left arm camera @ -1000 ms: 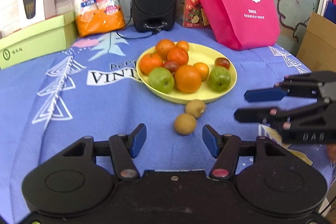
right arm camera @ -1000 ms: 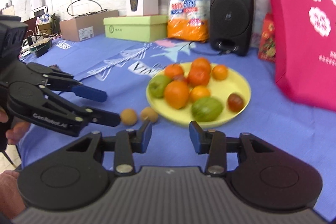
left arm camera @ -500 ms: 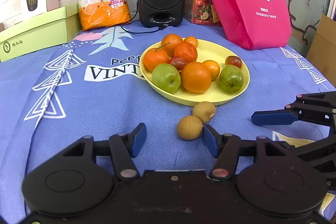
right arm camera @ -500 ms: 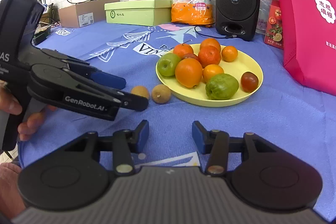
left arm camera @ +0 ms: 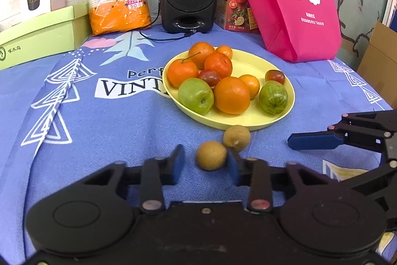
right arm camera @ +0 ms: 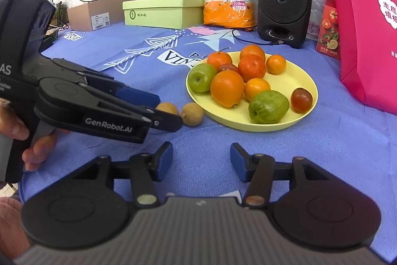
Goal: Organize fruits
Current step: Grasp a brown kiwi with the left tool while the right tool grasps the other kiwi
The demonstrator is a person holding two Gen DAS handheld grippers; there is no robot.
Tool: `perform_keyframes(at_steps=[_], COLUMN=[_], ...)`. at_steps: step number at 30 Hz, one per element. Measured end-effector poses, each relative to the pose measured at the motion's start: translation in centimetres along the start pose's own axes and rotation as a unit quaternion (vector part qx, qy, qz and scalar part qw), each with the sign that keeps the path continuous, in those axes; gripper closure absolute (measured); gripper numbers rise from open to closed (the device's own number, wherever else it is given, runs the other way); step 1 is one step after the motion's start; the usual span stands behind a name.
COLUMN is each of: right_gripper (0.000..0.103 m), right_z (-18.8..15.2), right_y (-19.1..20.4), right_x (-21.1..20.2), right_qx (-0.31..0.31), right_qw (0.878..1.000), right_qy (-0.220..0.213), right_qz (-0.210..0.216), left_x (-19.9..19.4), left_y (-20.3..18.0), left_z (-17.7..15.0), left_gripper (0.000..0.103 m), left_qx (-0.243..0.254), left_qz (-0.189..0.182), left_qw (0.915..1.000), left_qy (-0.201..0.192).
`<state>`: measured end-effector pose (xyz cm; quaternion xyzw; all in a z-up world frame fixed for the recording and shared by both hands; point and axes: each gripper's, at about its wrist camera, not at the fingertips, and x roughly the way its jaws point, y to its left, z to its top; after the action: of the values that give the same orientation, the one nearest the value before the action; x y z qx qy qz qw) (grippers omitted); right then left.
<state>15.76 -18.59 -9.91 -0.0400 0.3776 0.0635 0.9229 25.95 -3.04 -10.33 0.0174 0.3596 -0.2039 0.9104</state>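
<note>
— So, where are your hands?

— My left gripper [left arm camera: 204,163] sits low on the blue cloth [left arm camera: 99,121], fingers apart; the near longan [left arm camera: 211,155] lies between them, close against the right pad [left arm camera: 232,167], though I cannot tell if it touches. My right gripper [right arm camera: 201,160] is spread wide with nothing between its fingers.

— And the fruit?

— A second longan [left arm camera: 236,137] lies at one o'clock of the first, just beside it and close to the rim of the yellow plate [left arm camera: 248,119]; the plate holds oranges, a green apple [left arm camera: 196,96], a guava [left arm camera: 273,97] and two dark tomatoes. From the left camera, the right gripper's tips show at three o'clock, clear of the plate.
</note>
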Motion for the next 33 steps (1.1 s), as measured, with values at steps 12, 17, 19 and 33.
perform_keyframes(at_steps=[12,17,19,33], right_gripper=[0.052,0.053,0.054,0.079], right_z=[1.8,2.8,2.9,3.0], right_y=[1.5,1.8,1.9,2.0], right_x=[2.2,3.7,4.0,4.3], right_qx=[0.004,0.027,0.031,0.028], right_qw=[1.000,1.000,0.999,0.999], right_qy=[0.000,0.007,0.008,0.005], right_qz=[0.006,0.000,0.000,-0.020], left_x=[-1.4,-1.8,-1.8,-2.2], left_y=[2.6,3.4,3.7,3.9], left_z=[-0.9,-1.0,-1.0,-1.6], left_gripper=[0.077,0.077,0.077,0.077], left_qx=[-0.035,-0.034,-0.038,-0.041], left_qz=[-0.002,0.008,0.005,-0.001], left_qw=[0.9993,0.9993,0.9991,0.9990], left_qy=[-0.009,-0.013,-0.014,-0.016])
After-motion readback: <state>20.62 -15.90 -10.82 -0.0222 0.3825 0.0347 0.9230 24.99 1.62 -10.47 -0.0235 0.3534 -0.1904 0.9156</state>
